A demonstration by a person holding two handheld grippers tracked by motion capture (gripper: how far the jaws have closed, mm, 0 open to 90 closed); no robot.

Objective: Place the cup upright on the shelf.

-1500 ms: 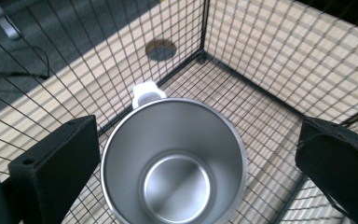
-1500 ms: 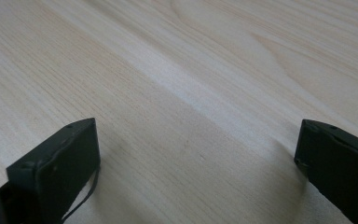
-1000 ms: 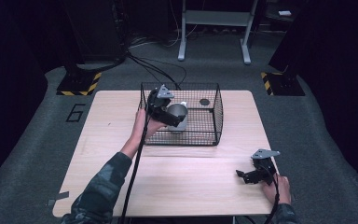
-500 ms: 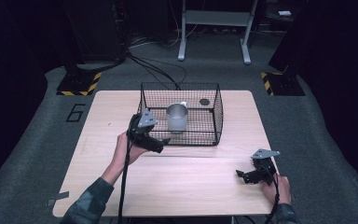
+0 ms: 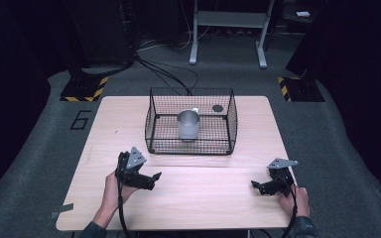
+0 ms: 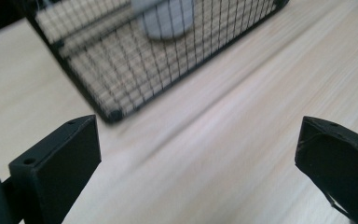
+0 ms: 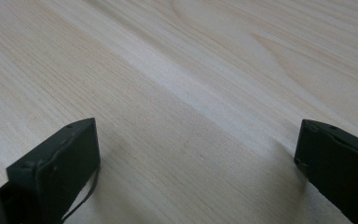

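From the high view we see the left gripper (image 5: 146,178) held low over the wooden table (image 5: 203,198) near its front left, well apart from the wire basket (image 5: 191,146) that stands in the middle of the far half. Our left hand (image 5: 110,184) grips it from behind, forearm coming up from the bottom edge, the tool angled toward the right. The metal cup (image 5: 188,125) stands upright inside the basket, with a small dark disc (image 5: 218,107) behind it to the right. The right gripper (image 5: 259,187) lies low near the front right, its right hand (image 5: 294,199) behind it, pointing left.

In the left gripper view its jaws stand wide apart with nothing between them, bare table below; the basket (image 6: 135,70) and the blurred cup (image 6: 165,18) sit ahead at upper left.

In the right gripper view we find jaws spread wide too, empty, just above the wood grain (image 7: 191,93).
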